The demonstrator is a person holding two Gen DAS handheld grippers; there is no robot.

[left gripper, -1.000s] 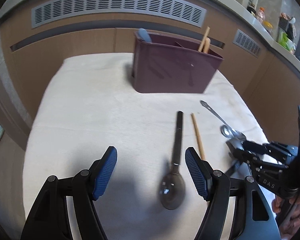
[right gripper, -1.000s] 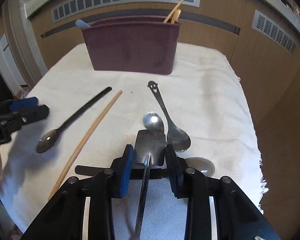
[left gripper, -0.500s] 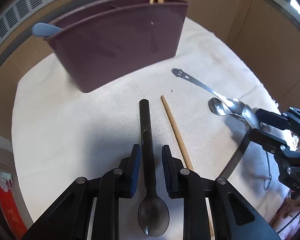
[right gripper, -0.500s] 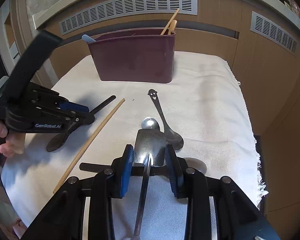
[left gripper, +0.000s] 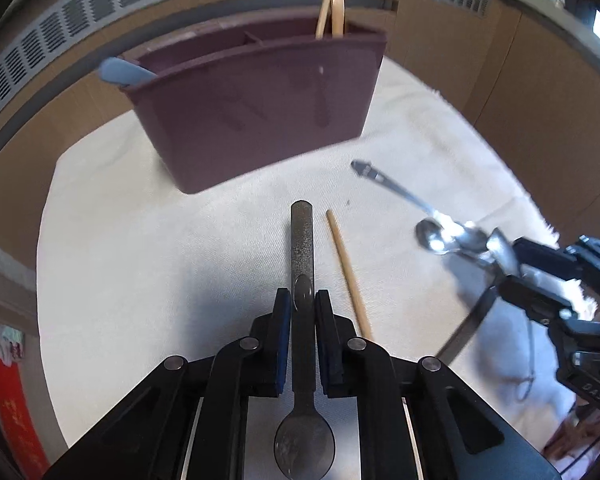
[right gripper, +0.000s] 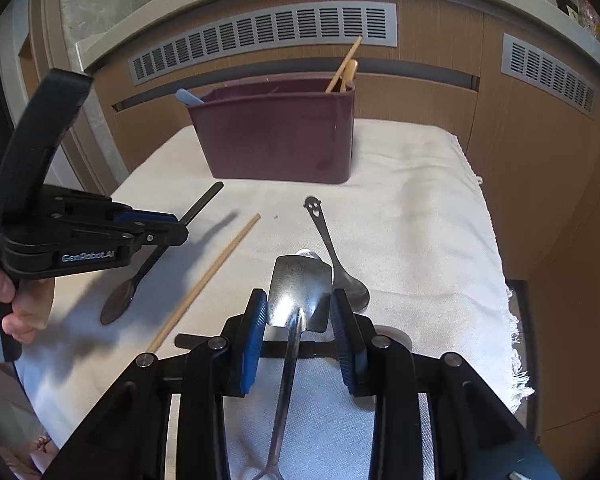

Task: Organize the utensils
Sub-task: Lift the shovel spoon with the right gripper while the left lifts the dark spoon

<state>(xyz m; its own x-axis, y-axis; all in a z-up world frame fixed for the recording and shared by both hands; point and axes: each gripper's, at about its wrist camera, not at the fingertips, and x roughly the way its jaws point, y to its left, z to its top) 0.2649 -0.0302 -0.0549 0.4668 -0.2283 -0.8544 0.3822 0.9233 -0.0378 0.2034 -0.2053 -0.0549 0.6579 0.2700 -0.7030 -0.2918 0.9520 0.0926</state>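
Dark spoon [left gripper: 302, 264], bracketed a second earlier by wide-open left tongs [left gripper: 302, 308], was now being clamped at its handle; right tongs [right gripper: 299, 300] still gripped a steel spatula [right gripper: 298, 288], bin [left gripper: 256, 108] next.

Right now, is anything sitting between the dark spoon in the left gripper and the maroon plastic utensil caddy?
Nothing visible. The left gripper is closing on the dark long-handled spoon, and only bare white cloth lies ahead to the maroon plastic caddy. The loose wooden chopstick lies off to the side.
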